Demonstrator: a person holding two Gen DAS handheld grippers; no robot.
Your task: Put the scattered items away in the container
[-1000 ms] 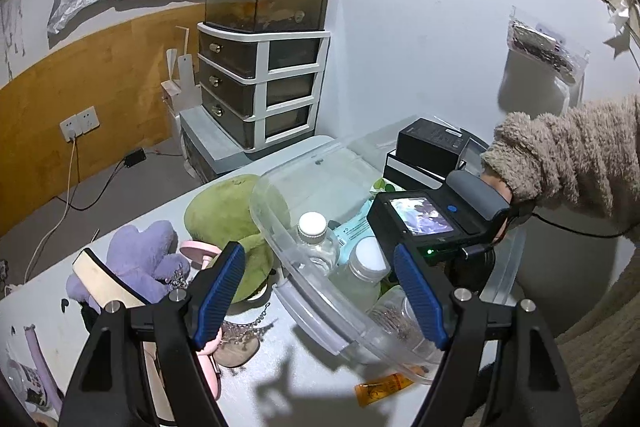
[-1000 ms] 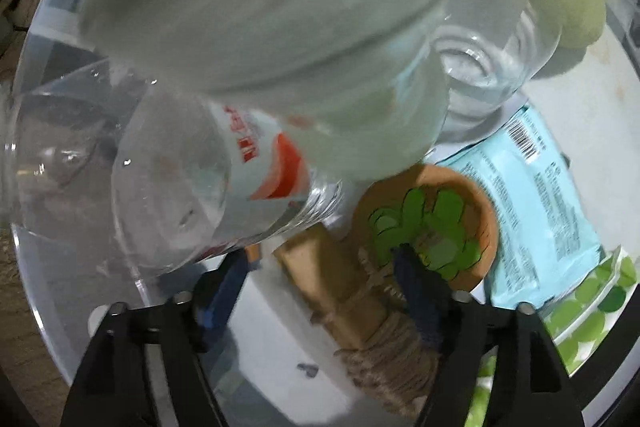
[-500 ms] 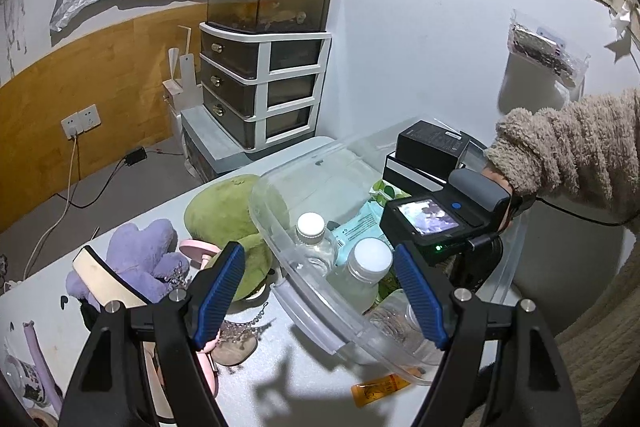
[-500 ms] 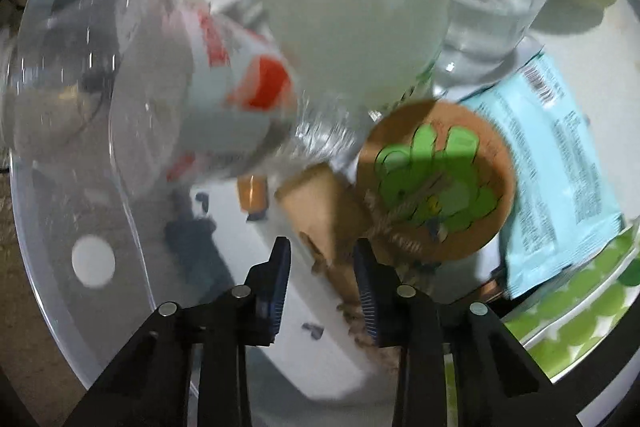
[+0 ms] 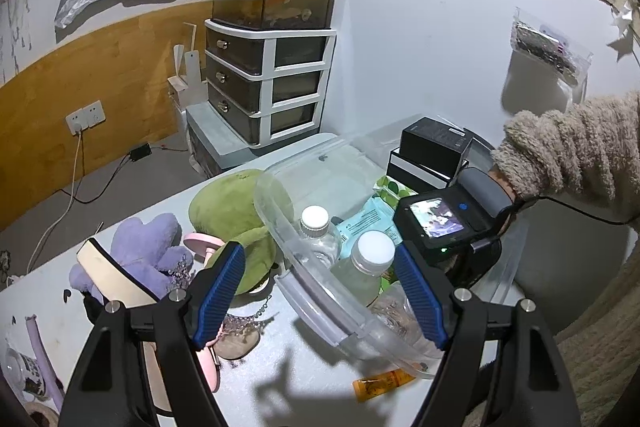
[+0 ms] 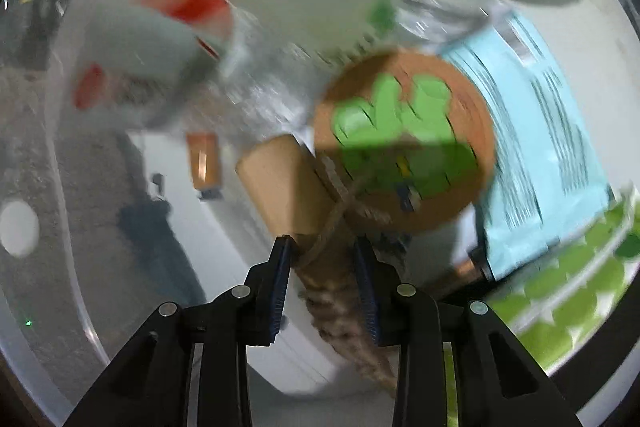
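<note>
The clear plastic container [image 5: 308,307] sits tilted on the white table, with two white-capped bottles [image 5: 370,259] and a teal packet [image 5: 360,219] inside. My right gripper [image 6: 322,251] points down into it, shut on a twine-wound cardboard spool [image 6: 288,183]. Beside the spool lie a cork coaster with a green cactus [image 6: 404,147] and the teal packet [image 6: 552,147]. A red-labelled bottle [image 6: 160,27] is blurred above. My left gripper [image 5: 318,251] hangs open and empty in front of the container. Its blue pads [image 5: 218,291] stand wide apart.
Left of the container lie a green plush [image 5: 228,207], a purple plush [image 5: 148,247], a pink item [image 5: 200,243] and a chain [image 5: 240,327]. An orange tube [image 5: 384,379] lies at the table's front edge. Black boxes [image 5: 432,143] stand behind; a drawer unit [image 5: 264,83] carries a fish tank.
My right gripper's jaws narrowed from wide to close together and sank deeper into the container, onto the twine spool. The left gripper stayed still and open.
</note>
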